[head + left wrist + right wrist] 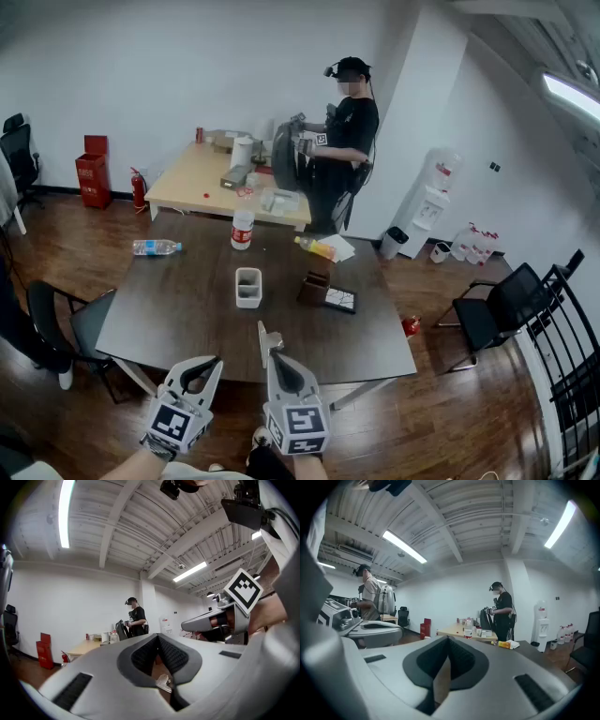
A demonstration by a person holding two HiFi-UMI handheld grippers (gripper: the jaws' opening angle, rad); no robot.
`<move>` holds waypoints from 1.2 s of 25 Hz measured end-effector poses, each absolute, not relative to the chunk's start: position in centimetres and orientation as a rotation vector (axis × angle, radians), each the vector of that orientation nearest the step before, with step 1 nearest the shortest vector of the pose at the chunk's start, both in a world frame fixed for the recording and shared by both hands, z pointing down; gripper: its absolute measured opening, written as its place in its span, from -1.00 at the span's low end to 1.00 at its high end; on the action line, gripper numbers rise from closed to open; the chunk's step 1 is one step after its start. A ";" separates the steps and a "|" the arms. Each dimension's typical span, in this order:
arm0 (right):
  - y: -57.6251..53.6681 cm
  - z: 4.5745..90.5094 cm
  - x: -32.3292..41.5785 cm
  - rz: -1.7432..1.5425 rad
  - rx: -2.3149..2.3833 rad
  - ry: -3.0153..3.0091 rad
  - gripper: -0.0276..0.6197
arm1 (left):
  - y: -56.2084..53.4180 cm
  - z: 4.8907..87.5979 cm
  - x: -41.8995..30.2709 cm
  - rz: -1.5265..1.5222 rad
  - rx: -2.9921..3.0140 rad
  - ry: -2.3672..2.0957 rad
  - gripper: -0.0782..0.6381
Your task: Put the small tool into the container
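Note:
A small white open container (248,287) stands on the middle of the dark table (178,309). Both grippers hover over the table's near edge, well short of the container. My left gripper (214,362) has its jaws together at the tips, and in the left gripper view (158,641) a small silvery tool (162,682) sits clamped low between the pads. My right gripper (265,333) is just right of the left one, its tips closed (449,644) with only a thin brown slit below them. Nothing shows between its jaws.
A brown box (316,288) and a black tile (340,299) lie right of the container. Two bottles (243,229) (156,247) and a yellow packet (316,247) sit at the far side. A person (342,141) stands beyond at a wooden table (192,178). Black chairs (66,323) (497,309) flank the table.

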State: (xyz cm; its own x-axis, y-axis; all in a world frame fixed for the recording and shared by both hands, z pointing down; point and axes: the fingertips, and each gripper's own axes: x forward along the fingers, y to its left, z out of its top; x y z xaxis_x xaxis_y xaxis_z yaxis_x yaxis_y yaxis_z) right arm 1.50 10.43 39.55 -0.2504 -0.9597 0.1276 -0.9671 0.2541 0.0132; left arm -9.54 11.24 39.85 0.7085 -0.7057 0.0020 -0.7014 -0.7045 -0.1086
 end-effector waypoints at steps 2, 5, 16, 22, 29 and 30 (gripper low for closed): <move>9.0 40.0 1.8 0.102 1.865 -2.404 -0.89 | 9.6 40.4 -8.9 -0.074 -2.813 1.165 -0.77; 6.2 40.7 2.3 0.099 1.861 -2.418 -0.89 | 6.5 40.9 -7.5 -0.066 -2.788 1.152 -0.77; -5.8 46.6 6.7 0.343 1.666 -2.503 -0.88 | -6.7 46.1 -0.4 -0.210 -2.831 1.239 -0.77; -8.4 57.7 10.9 0.803 1.580 -2.296 -0.82 | -9.7 52.4 2.8 -0.468 -2.891 1.292 -0.77; -7.9 67.6 13.1 1.204 1.420 -2.007 -0.69 | -12.4 57.0 1.2 -0.649 -2.852 1.401 -0.77; -8.1 68.3 13.2 1.220 1.409 -1.977 -0.69 | -12.7 57.1 1.0 -0.662 -2.849 1.413 -0.77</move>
